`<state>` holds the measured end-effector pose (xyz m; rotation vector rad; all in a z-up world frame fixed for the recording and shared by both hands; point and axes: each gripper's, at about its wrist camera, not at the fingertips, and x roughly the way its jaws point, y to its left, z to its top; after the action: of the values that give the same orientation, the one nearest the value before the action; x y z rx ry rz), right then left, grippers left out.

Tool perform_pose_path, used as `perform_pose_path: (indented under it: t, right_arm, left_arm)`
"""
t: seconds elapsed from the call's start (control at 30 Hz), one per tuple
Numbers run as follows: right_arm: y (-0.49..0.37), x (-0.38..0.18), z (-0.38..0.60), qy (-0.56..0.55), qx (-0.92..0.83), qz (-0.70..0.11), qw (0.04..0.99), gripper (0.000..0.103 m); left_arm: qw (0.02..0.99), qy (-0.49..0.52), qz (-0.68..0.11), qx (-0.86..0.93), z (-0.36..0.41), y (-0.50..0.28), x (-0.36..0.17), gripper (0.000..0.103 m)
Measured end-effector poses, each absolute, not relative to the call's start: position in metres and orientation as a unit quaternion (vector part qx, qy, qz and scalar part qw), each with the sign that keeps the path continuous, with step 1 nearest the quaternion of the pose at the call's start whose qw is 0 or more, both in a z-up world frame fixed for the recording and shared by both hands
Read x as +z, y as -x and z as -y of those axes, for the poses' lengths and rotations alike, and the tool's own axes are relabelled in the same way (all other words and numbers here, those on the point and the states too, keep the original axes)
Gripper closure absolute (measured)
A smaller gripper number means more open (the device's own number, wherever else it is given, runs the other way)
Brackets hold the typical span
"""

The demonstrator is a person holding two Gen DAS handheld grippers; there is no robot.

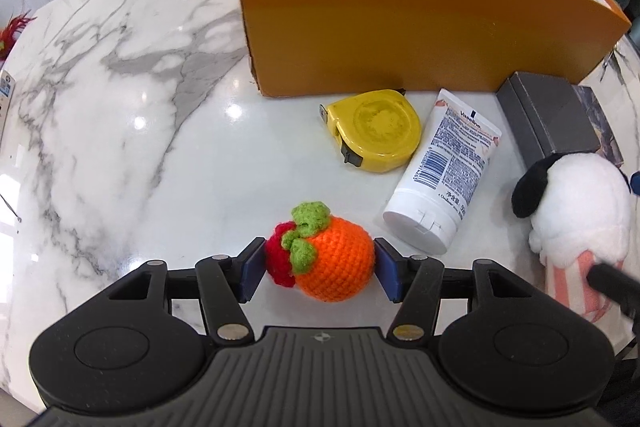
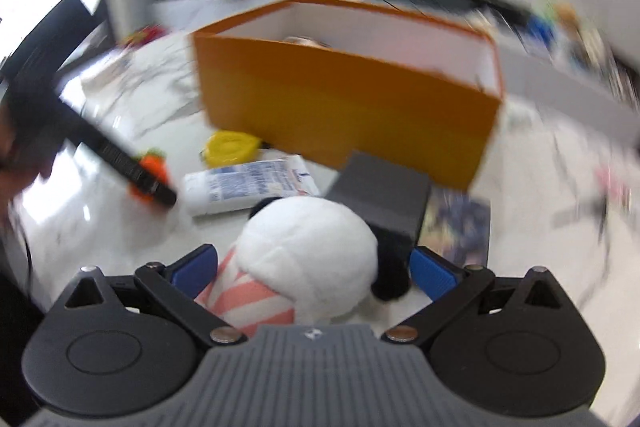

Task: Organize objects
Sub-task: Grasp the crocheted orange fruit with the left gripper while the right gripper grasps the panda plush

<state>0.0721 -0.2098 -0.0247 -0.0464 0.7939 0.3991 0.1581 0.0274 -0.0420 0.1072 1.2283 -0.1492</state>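
I judge the task is only partly done. The orange box [image 1: 420,27] stands at the far side of the tabletop [image 1: 120,107], and it already holds a few things: a plush toy's head and a pink item show over its rim, but I cannot see more inside.

My left tool [image 1: 320,267] has its jaws on both sides of the crochet orange fruit [image 1: 336,259]. The pads touch the yarn left and right, so I read it as clamped on the fruit, low over the tabletop.

My right tool [image 2: 312,267] has the white plush dog [image 2: 308,251] between its jaws, but the blue pads stand apart from it and the picture is blurred, so I believe it is not gripped yet.

Still outside the box I see the yellow tape measure [image 1: 374,129], the white cream tube [image 1: 444,171] just right of it, and the grey box [image 1: 548,115] near the orange wall. These, with the fruit and the dog, are left to put away.
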Motion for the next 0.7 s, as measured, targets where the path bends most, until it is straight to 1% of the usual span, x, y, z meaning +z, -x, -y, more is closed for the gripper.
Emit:
perform_pose_path:
  t: [0.1,0.27,0.47,0.6,0.67,0.7]
  right_arm:
    - [-0.075,-0.033,0.204,-0.026,0.151,-0.395,0.906,0.001]
    - [-0.074,-0.047,0.19,-0.039,0.096,-0.39,0.915,0.001]
    - [-0.076,-0.058,0.183,-0.015,0.1,-0.412,0.906,0.001]
    - [-0.076,-0.058,0.181,-0.005,0.102,-0.408,0.907,0.001]
    - [-0.077,-0.057,0.181,-0.002,0.105,-0.406,0.908,0.001]
    - [-0.077,-0.057,0.182,-0.003,0.11,-0.404,0.908,0.001]
  left_arm:
    - [0.814,-0.058,-0.573,-0.071,-0.026,-0.156,-0.043,0.032]
    - [0.815,-0.058,-0.573,-0.072,-0.027,-0.154,-0.043,0.032]
    - [0.814,-0.058,-0.574,-0.07,-0.027,-0.153,-0.043,0.032]
    - [0.814,-0.057,-0.574,-0.069,-0.026,-0.152,-0.043,0.032]
    - [0.816,-0.056,-0.571,-0.068,-0.026,-0.151,-0.043,0.04]
    - [0.817,-0.053,-0.57,-0.068,-0.027,-0.151,-0.042,0.041]
